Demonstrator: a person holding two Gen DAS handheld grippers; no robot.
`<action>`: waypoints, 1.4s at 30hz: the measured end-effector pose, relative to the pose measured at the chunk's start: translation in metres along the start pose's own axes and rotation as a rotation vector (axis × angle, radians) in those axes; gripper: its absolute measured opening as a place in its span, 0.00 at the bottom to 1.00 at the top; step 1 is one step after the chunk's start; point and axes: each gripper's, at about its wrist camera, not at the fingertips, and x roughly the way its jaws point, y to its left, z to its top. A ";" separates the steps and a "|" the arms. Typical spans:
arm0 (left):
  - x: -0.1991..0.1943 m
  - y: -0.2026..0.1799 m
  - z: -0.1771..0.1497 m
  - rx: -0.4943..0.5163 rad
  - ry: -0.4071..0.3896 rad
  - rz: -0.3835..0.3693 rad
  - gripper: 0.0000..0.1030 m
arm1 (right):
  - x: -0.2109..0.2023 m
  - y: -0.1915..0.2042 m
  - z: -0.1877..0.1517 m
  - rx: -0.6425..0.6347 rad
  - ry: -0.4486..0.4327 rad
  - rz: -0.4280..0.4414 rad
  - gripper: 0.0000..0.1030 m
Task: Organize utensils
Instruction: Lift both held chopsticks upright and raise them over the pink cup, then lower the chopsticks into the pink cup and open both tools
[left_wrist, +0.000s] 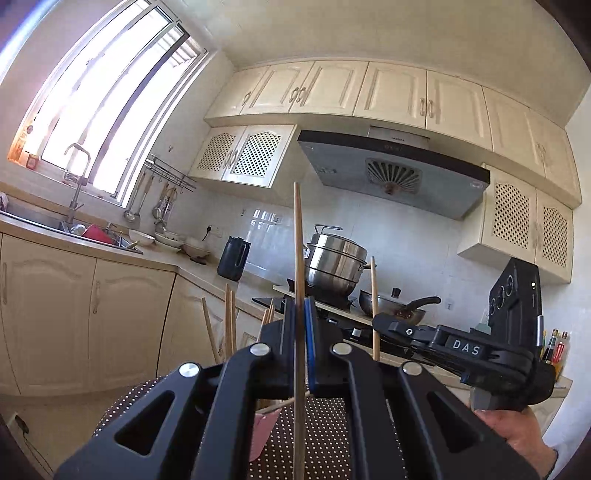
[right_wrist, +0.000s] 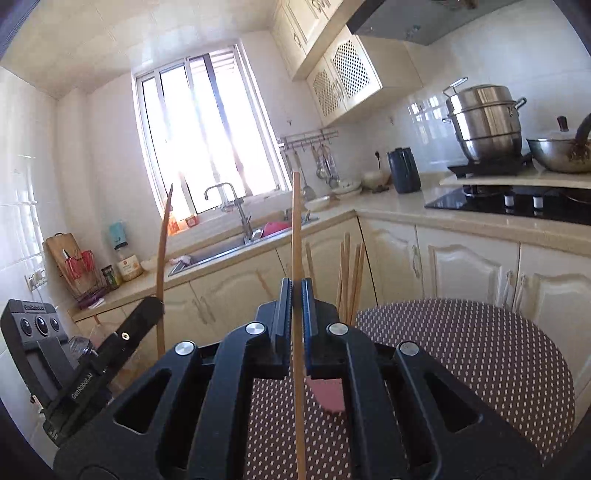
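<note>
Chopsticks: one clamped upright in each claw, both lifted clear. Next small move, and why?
Probably carry both toward the standing bunch of chopsticks at the dotted table's far edge. The left claw and right claw each grip a single chopstick, and that bunch looks like the collection point.

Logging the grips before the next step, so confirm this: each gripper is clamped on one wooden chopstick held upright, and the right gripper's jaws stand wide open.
Wrong on the jaws. The right gripper is shut on its chopstick, as the right wrist view shows. The rest holds: the left gripper also clamps one upright chopstick.
</note>
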 end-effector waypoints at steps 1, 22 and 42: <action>0.009 0.005 0.001 -0.017 0.000 -0.006 0.05 | 0.005 -0.001 0.002 -0.011 -0.012 -0.007 0.05; 0.142 0.038 -0.012 0.011 -0.031 0.038 0.05 | 0.106 -0.030 0.008 -0.052 -0.137 0.074 0.05; 0.158 0.038 -0.044 0.075 0.036 0.079 0.05 | 0.111 -0.044 -0.031 -0.048 -0.067 0.101 0.06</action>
